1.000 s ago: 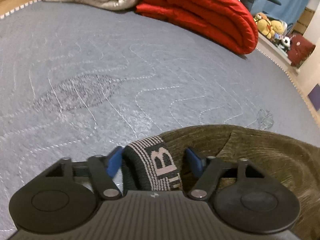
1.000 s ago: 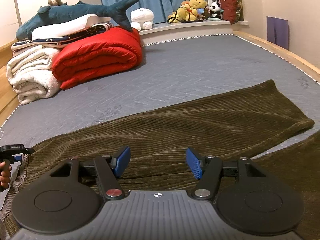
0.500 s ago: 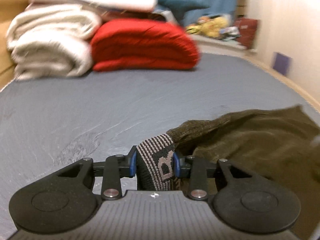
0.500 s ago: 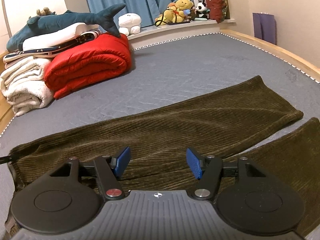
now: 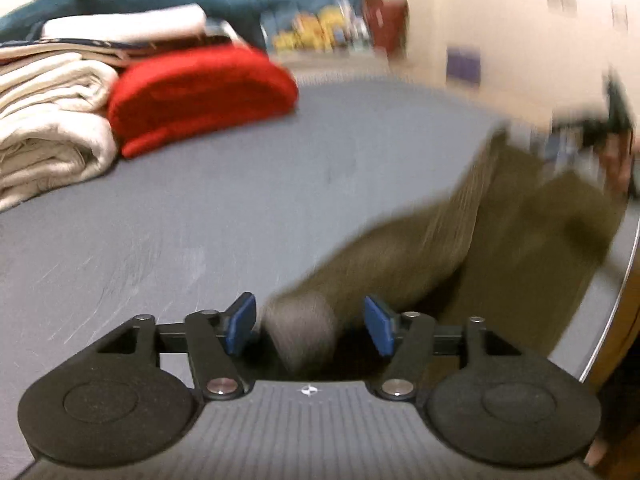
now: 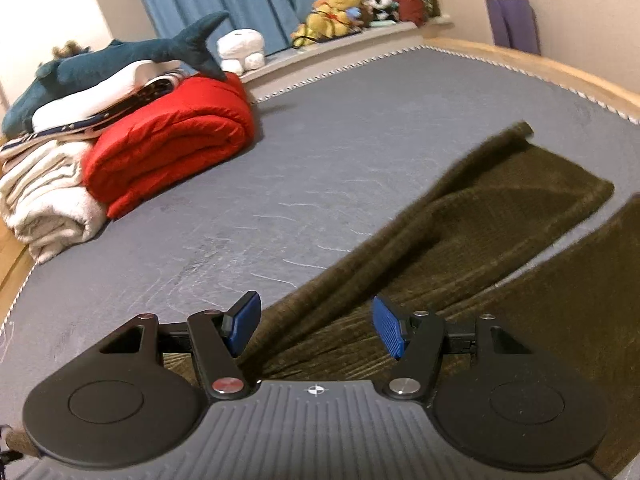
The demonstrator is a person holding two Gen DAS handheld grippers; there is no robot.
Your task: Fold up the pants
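Beside the red quilt (image 6: 168, 148), on the grey bed (image 6: 320, 168), brown corduroy pants (image 6: 460, 240) lie half doubled. Left claw (image 5: 310, 324) wide, waistband (image 5: 300, 328) loose between its jaws. Right claw (image 6: 316, 324) wide, empty. Risk: unheld waistband slides, fold skews.

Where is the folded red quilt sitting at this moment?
In the right wrist view the red quilt lies at the far left of the grey bed, beside the white blankets and under the blue shark plush.
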